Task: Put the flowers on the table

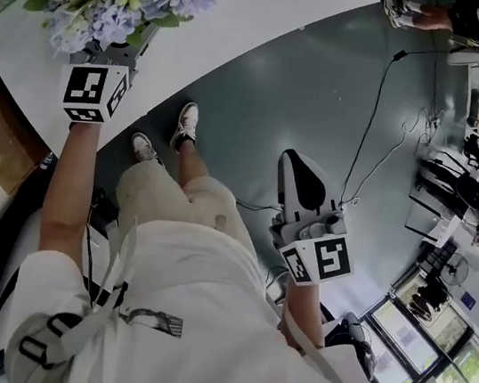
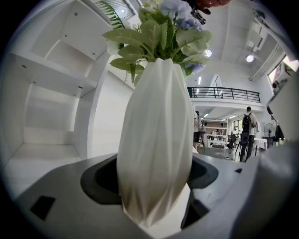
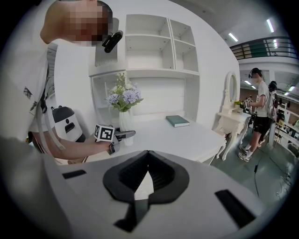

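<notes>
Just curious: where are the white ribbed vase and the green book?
White ribbed vase (image 2: 154, 140): left gripper view, middle of its body.
Green book (image 3: 177, 121): right gripper view, its top cover.

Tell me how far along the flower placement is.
Done: the vase of flowers is at the white table. In hand: the left gripper is clamped on the vase; whether its base rests on the tabletop cannot be told. Left: set down, release. The right gripper is shut and empty.
</notes>
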The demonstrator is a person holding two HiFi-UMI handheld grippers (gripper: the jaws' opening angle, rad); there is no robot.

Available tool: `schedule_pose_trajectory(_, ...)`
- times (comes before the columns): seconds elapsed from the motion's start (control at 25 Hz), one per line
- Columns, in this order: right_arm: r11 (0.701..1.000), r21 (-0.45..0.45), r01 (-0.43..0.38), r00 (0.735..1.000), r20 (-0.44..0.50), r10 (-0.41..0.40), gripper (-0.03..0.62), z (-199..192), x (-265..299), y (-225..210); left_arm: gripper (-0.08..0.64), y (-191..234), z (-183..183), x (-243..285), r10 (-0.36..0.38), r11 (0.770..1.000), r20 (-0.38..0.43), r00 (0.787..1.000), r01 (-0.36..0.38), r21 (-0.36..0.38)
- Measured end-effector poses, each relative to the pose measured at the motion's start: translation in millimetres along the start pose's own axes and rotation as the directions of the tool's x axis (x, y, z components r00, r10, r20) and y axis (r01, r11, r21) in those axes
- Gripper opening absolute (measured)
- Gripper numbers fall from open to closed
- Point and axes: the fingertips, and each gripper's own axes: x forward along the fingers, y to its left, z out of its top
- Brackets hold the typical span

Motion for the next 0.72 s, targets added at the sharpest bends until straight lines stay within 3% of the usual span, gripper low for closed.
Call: schedule_pose_trajectory(0.72, 1.000, 0.022, 0.018, 1.000, -0.016, -0.018, 0.009, -14, -11, 1, 0.391, -9, -1, 1, 0.022, 1.000, 0.017, 1.000, -0.022, -0.004)
